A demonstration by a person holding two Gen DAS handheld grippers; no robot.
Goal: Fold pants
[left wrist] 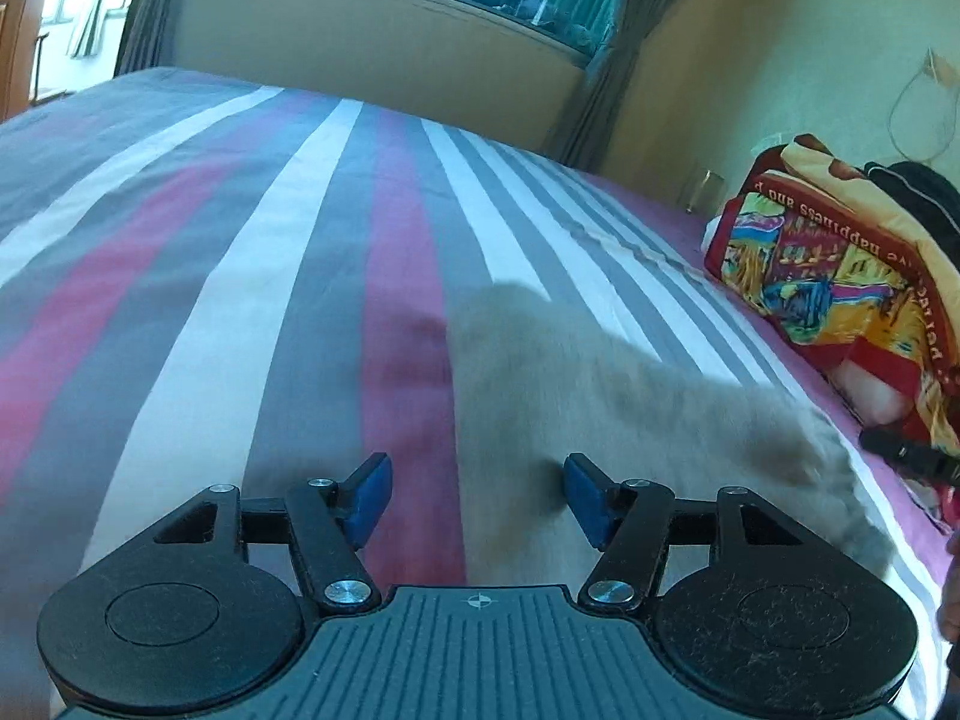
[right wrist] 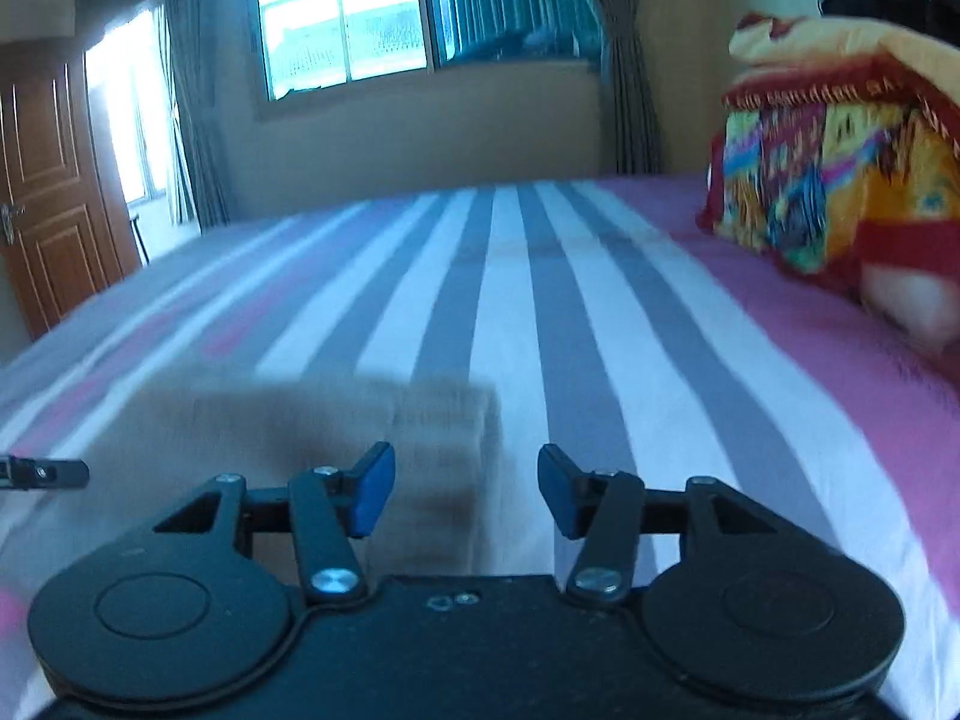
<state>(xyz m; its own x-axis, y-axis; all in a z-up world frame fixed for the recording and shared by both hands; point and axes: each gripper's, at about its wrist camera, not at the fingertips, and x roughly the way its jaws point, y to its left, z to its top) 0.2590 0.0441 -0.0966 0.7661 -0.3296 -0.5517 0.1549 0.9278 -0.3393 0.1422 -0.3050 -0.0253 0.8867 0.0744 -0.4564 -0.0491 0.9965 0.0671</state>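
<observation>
The beige pants (left wrist: 600, 408) lie flat on the striped bed (left wrist: 240, 240), blurred by motion. In the left wrist view they run from the middle toward the lower right. My left gripper (left wrist: 477, 495) is open and empty, just above the pants' left edge. In the right wrist view the pants (right wrist: 312, 420) lie at the lower left, with one squared end near the middle. My right gripper (right wrist: 467, 489) is open and empty, over the pants' right edge. The tip of the other gripper (right wrist: 42, 473) shows at the far left.
A folded colourful blanket (left wrist: 840, 276) with a dark garment on top sits at the bed's right side, also in the right wrist view (right wrist: 840, 180). A window (right wrist: 348, 18) with curtains and a wooden door (right wrist: 48, 192) lie beyond the bed.
</observation>
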